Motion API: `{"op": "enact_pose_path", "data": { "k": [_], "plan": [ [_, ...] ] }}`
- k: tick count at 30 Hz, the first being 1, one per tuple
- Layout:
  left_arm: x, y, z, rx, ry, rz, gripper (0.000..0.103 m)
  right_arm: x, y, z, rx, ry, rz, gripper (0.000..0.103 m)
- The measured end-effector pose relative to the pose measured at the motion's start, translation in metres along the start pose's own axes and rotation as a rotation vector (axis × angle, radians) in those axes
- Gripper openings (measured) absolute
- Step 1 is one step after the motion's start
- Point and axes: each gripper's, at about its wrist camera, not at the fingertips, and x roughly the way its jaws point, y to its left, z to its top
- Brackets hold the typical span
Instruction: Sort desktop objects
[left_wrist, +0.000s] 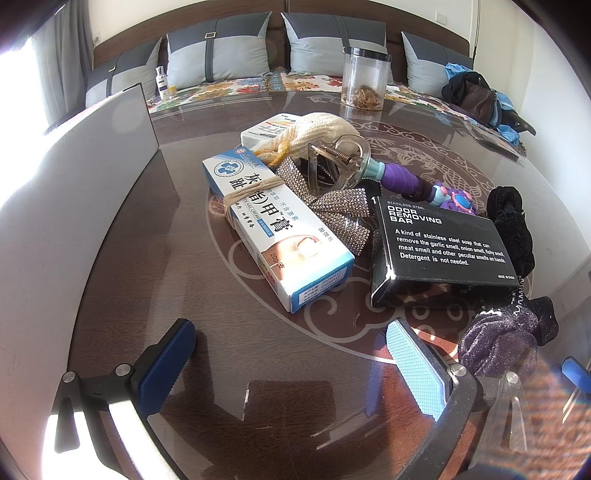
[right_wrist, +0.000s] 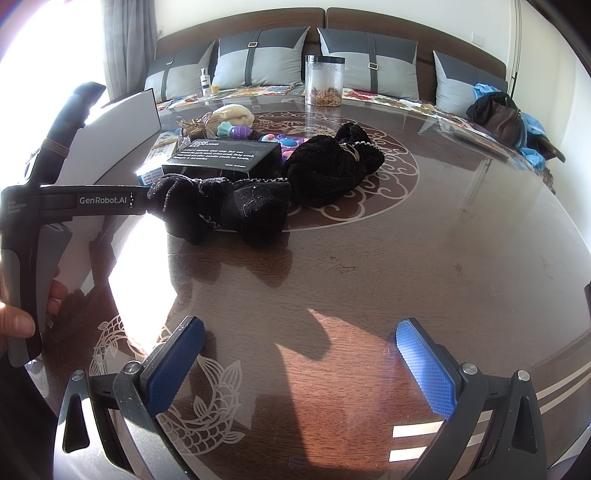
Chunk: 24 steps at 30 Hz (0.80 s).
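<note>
A pile of objects lies on the round brown table (left_wrist: 258, 369). It holds a white-blue nail cream box (left_wrist: 277, 221), a black odor removing bar box (left_wrist: 439, 254), a rhinestone bow (left_wrist: 332, 206), a clear hair claw (left_wrist: 336, 162), a purple toy (left_wrist: 424, 184), a cream cloth roll (left_wrist: 321, 129) and black velvet scrunchies (left_wrist: 513, 229). My left gripper (left_wrist: 291, 365) is open and empty, just in front of the two boxes. My right gripper (right_wrist: 299, 365) is open and empty over bare table, well short of the black scrunchies (right_wrist: 328, 166) and black box (right_wrist: 221, 157).
A grey-white board (left_wrist: 74, 184) stands along the table's left side. A clear jar with a black lid (left_wrist: 365, 77) stands at the table's far edge. A sofa with grey cushions (left_wrist: 218, 55) lies behind. The left gripper's handle (right_wrist: 55, 199) crosses the right wrist view's left side.
</note>
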Motion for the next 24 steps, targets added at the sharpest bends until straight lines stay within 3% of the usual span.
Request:
{"op": "enact_pose_path", "data": {
  "k": [9, 15, 24],
  "plan": [
    [-0.011, 0.0, -0.012, 0.063, 0.064, -0.042, 0.103, -0.002, 0.0, 0.001, 0.0, 0.007, 0.0, 0.103],
    [-0.029, 0.005, -0.034, 0.127, 0.07, -0.084, 0.103, -0.002, 0.0, 0.002, 0.0, 0.015, 0.0, 0.103],
    [-0.046, 0.015, -0.056, 0.139, 0.054, -0.092, 0.103, -0.001, 0.001, 0.003, 0.0, 0.023, 0.0, 0.103]
  ]
}}
